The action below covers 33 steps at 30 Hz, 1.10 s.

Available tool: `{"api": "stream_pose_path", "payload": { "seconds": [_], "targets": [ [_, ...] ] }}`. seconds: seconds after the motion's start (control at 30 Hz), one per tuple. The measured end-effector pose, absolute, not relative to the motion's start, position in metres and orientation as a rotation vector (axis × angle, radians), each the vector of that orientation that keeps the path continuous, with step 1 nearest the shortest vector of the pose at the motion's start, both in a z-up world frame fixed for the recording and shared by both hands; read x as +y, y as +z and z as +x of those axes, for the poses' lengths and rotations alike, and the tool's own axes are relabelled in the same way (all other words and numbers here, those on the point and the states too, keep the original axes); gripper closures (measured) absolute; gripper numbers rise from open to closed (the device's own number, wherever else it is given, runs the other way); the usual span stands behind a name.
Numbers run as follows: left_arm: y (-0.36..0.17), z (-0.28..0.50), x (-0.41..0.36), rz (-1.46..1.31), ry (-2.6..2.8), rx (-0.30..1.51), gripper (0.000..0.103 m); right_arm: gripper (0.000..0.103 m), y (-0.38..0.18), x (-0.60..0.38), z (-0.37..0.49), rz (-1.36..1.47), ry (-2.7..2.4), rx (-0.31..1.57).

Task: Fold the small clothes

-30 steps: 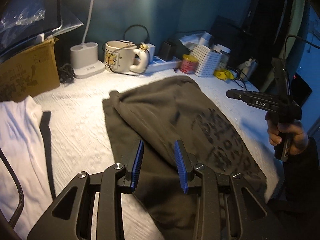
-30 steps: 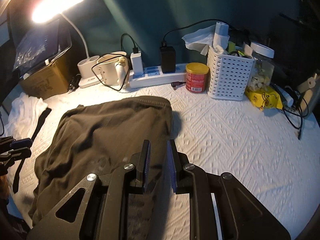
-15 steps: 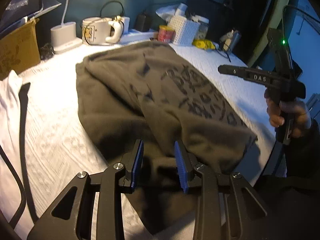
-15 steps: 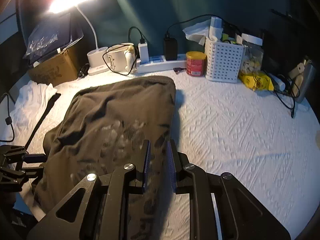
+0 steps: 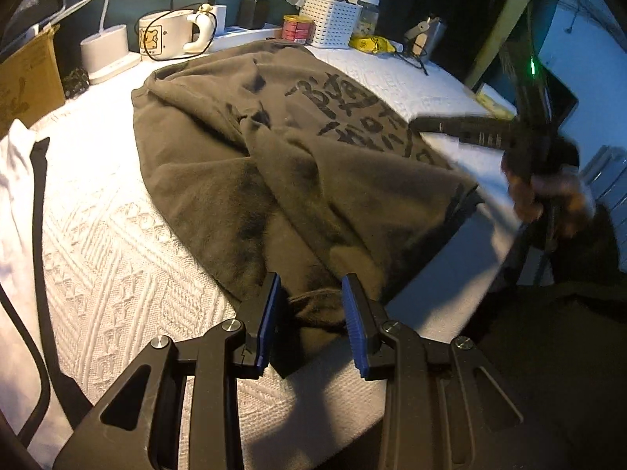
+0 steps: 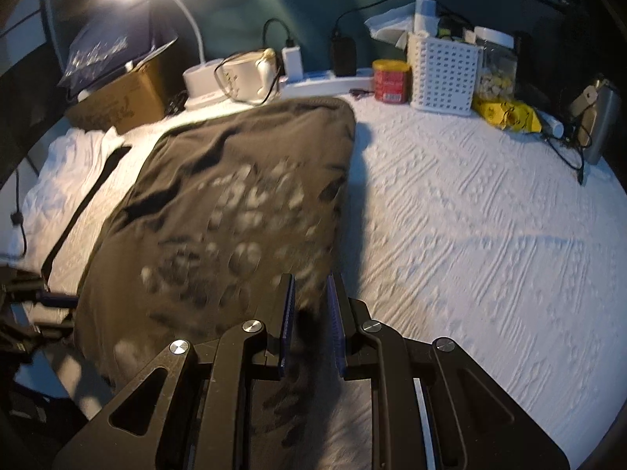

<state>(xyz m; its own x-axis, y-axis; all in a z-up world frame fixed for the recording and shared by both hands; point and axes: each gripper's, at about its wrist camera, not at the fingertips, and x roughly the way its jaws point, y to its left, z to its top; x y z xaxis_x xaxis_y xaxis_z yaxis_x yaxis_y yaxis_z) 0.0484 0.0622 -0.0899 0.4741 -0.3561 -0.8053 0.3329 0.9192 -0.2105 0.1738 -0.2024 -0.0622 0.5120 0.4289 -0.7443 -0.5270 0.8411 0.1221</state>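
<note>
Both tools grip the brown printed garment [image 5: 298, 164]'s near hem; mug [image 5: 166, 37], red can [image 6: 390, 80], white basket [image 6: 443, 74] stand at twelve o'clock.

Left tool [image 5: 311, 315] and right tool [image 6: 311, 323] are each clamped on cloth.

My right hand [image 5: 548, 196] and the right gripper [image 5: 462, 127] it carries smear into a dark blur in my left camera, so I cannot read how its jaws stand there. The print on the olive garment [image 6: 235, 211] is blurred past reading in my right view. The white cloth [image 5: 17, 211] runs off the left edge.
</note>
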Motion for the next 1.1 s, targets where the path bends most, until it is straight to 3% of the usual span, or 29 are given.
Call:
{"api": "stream_pose_path", "payload": {
  "seconds": [0.37,0.4,0.43,0.47,0.77,1.0,1.1],
  "targets": [
    [-0.096,0.071,0.048,-0.119,-0.427,1.005,0.071,0.084,-0.072,-0.223,0.152,-0.1,0.563,0.854],
    [-0.095,0.069,0.046,-0.113,-0.44,1.0,0.076,0.084,-0.072,-0.225,0.152,-0.096,0.563,0.852],
    [-0.094,0.066,0.044,-0.111,-0.463,0.988,0.101,0.084,-0.072,-0.228,0.15,-0.088,0.564,0.85],
    [-0.093,0.061,0.042,-0.105,-0.49,0.979,0.103,0.084,-0.073,-0.232,0.149,-0.077,0.569,0.847],
    [-0.066,0.037,0.066,-0.162,-0.418,0.877,0.103,0.084,-0.074,-0.24,0.135,-0.06,0.58,0.831],
    [-0.069,0.037,0.088,-0.238,-0.371,0.898,0.103,0.084,-0.084,-0.236,0.121,-0.1,0.579,0.843],
    [-0.079,0.042,0.088,-0.285,-0.356,0.946,0.103,0.066,-0.084,-0.239,0.12,-0.09,0.575,0.849]
  ]
}}
